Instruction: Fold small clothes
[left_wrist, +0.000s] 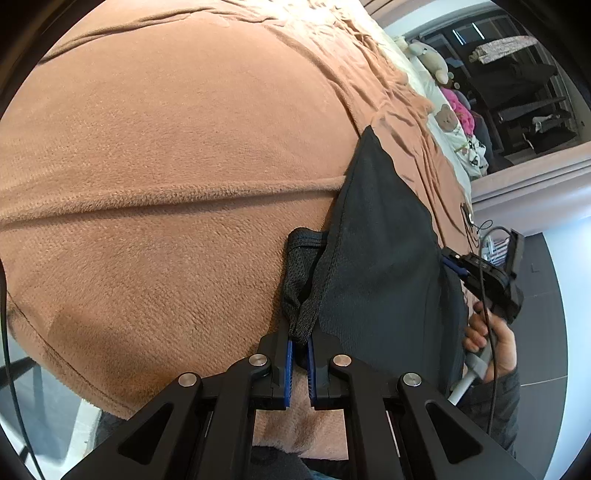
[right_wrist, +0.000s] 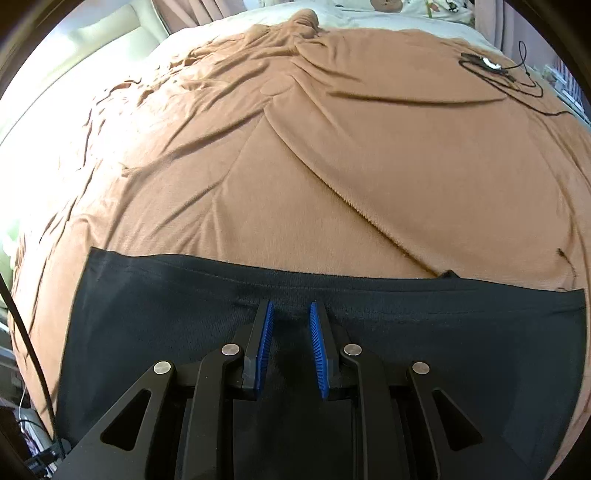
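A small black garment (left_wrist: 380, 251) lies on a brown blanket (left_wrist: 166, 147) over a bed. My left gripper (left_wrist: 300, 341) is shut on a bunched, ribbed edge of the garment (left_wrist: 301, 291) at its left side. The right gripper's body (left_wrist: 487, 273), held by a hand, shows at the garment's right edge in the left wrist view. In the right wrist view the garment (right_wrist: 184, 332) lies spread flat under my right gripper (right_wrist: 291, 310), which is open, its blue pads apart just above the cloth near the far hem.
The brown blanket (right_wrist: 295, 147) is creased and reaches across the bed. A black cable with a small white device (right_wrist: 491, 64) lies at its far right. Pillows and soft toys (left_wrist: 432, 59) sit at the head of the bed. A grey floor (left_wrist: 546, 295) lies beside it.
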